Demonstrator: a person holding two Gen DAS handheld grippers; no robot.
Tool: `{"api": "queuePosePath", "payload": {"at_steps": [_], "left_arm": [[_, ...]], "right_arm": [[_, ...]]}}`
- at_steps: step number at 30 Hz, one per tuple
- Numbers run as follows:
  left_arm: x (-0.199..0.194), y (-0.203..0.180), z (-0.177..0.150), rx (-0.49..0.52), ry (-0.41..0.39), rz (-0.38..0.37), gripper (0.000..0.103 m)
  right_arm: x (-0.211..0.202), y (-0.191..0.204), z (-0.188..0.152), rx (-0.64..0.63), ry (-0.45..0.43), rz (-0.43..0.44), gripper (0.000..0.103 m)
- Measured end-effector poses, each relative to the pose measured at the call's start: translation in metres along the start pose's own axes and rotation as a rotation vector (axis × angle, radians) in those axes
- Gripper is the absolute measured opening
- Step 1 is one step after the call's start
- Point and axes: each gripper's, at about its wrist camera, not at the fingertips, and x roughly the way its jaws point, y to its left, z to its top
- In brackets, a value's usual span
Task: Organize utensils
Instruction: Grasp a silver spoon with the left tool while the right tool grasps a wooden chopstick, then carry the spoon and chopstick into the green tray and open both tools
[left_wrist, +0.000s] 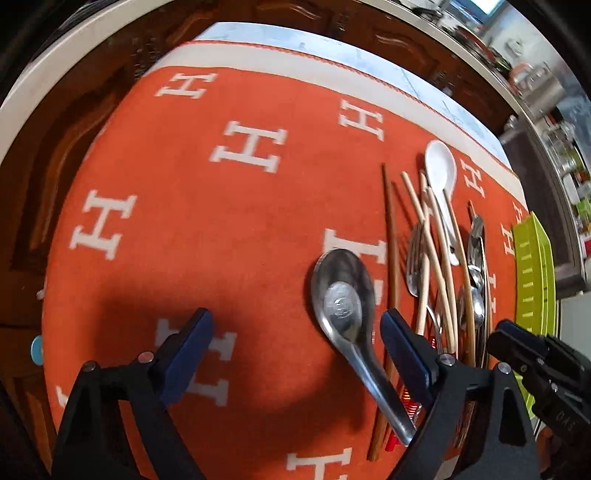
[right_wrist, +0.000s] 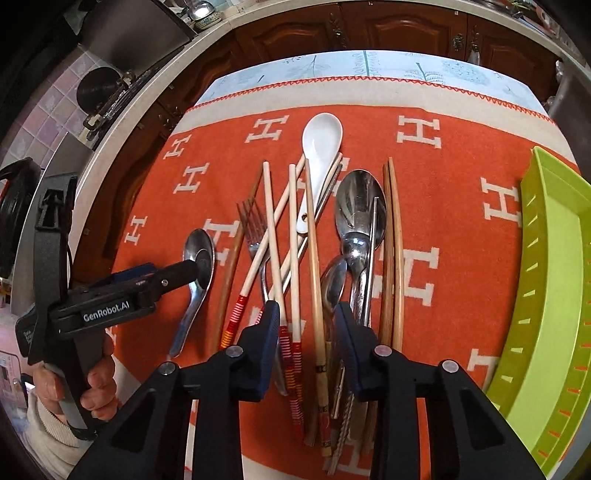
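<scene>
A steel soup spoon (left_wrist: 343, 295) lies alone on the orange cloth, left of the utensil pile; it also shows in the right wrist view (right_wrist: 199, 258). My left gripper (left_wrist: 297, 325) is open and empty, its fingers straddling the spoon's handle from above. The pile holds a white ceramic spoon (right_wrist: 321, 147), a fork (right_wrist: 255, 229), a large steel spoon (right_wrist: 360, 206), pale chopsticks (right_wrist: 273, 229) and brown chopsticks (right_wrist: 393, 251). My right gripper (right_wrist: 306, 317) is open and empty over the pile's handles. The left gripper (right_wrist: 162, 284) shows in the right wrist view.
A lime green tray (right_wrist: 546, 280) stands at the cloth's right edge, also in the left wrist view (left_wrist: 532, 273). The orange cloth (left_wrist: 184, 206) with white H marks covers the table. Dark wooden cabinets (right_wrist: 369, 29) stand behind.
</scene>
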Motion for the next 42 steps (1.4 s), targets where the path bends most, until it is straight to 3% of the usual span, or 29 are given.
{"api": "queuePosePath", "payload": {"at_steps": [2,7,10,11,12,14,20,26,30,42], "left_arm": [[0.002,-0.008,0.001,0.035,-0.019,0.013,0.084],[0.006,-0.032,0.002,0.134,-0.059,0.024,0.055],[0.008,-0.038,0.003,0.131,-0.072,-0.029,0.036],[0.009,-0.038,0.004,0.122,-0.075,-0.044,0.025],[0.010,-0.036,0.005,0.111,-0.073,-0.059,0.009],[0.013,-0.032,0.004,0.083,-0.061,-0.105,0.004],[0.016,-0.028,0.001,0.069,-0.058,-0.130,0.001],[0.011,-0.023,0.000,0.054,-0.060,-0.149,0.000],[-0.003,-0.016,-0.005,0.057,-0.074,-0.163,0.000],[-0.046,-0.028,-0.018,0.107,-0.145,-0.208,0.000]], "right_arm": [[0.000,-0.002,0.002,0.004,0.002,0.002,0.030],[0.000,-0.003,0.008,-0.003,-0.005,0.013,0.026],[0.000,-0.004,0.012,-0.013,-0.008,0.020,0.021],[0.001,-0.004,0.013,-0.017,-0.009,0.021,0.021],[0.004,-0.003,0.015,-0.021,-0.009,0.021,0.019],[0.006,-0.002,0.017,-0.027,-0.007,0.020,0.018],[0.020,-0.001,0.026,-0.047,-0.001,-0.016,0.016],[0.035,0.000,0.030,-0.070,0.006,-0.031,0.007],[0.035,0.000,0.028,-0.076,-0.024,-0.035,0.006],[-0.018,-0.019,0.012,0.036,-0.097,0.101,0.006]]}}
